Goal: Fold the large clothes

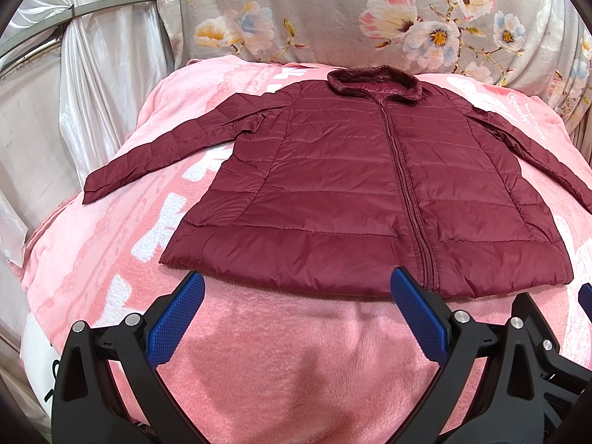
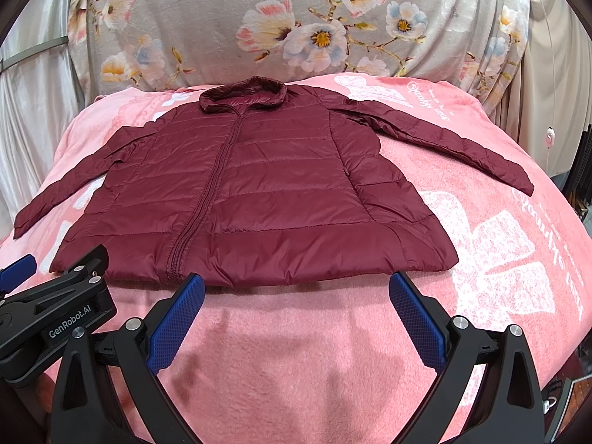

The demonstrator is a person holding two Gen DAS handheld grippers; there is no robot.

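1. A dark red puffer jacket [image 1: 355, 192] lies flat on a pink blanket [image 1: 281, 362] that covers a bed. It is front side up and zipped shut. Its collar [image 1: 373, 81] points to the far edge of the bed, and its bottom hem lies toward the near edge.
2. Both sleeves are spread out. The left sleeve [image 1: 166, 151] reaches toward the left edge of the bed, and the right sleeve [image 2: 444, 140] reaches toward the right edge.
3. The left gripper [image 1: 296, 296] is wide and holds nothing. It hovers just in front of the hem, left of the zipper.
4. The right gripper [image 2: 296, 296] is wide too, with nothing in it. It hovers just in front of the hem, right of the zipper.
5. It looks like folding has not begun, since nothing is folded yet.
6. A good next move may be to reach out to a sleeve, pinch it near the cuff, and lay it across the jacket body. The fabric looks slippery and puffy, so the pinch may need to be firm.
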